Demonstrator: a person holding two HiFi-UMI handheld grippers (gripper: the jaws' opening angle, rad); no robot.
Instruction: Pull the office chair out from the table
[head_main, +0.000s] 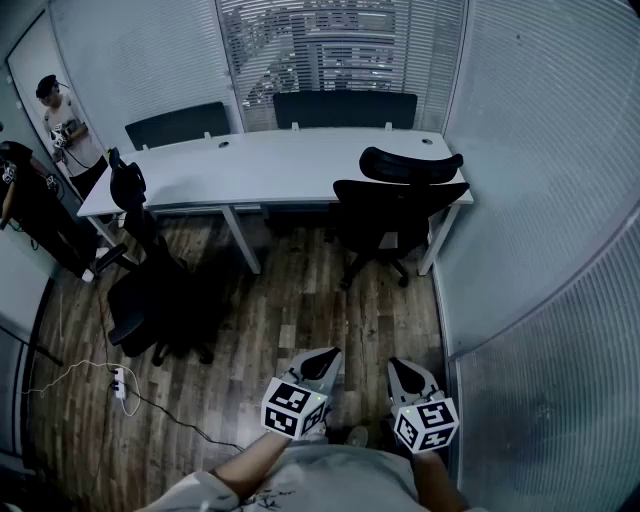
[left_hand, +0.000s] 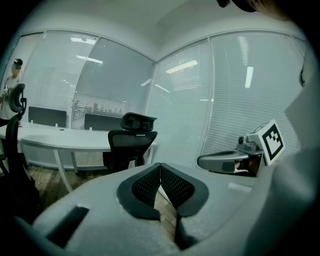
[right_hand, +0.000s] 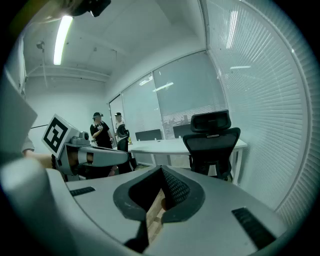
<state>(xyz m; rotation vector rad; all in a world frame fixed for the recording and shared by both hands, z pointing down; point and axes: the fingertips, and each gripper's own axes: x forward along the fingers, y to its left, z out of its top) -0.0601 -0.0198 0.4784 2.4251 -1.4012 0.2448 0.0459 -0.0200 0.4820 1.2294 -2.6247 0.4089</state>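
Bare wood floor (head_main: 300, 310) lies open up to the office chair (head_main: 398, 215), tucked in at the right end of the table (head_main: 260, 165). A blind-covered glass wall (head_main: 540, 200) hems the right side; a second chair (head_main: 150, 290) and a power strip (head_main: 120, 382) crowd the left.

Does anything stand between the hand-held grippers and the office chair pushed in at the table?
Nothing visible does. Only bare wooden floor lies between the left hand-held gripper, the right hand-held gripper and the office chair; another chair stands aside, at left.
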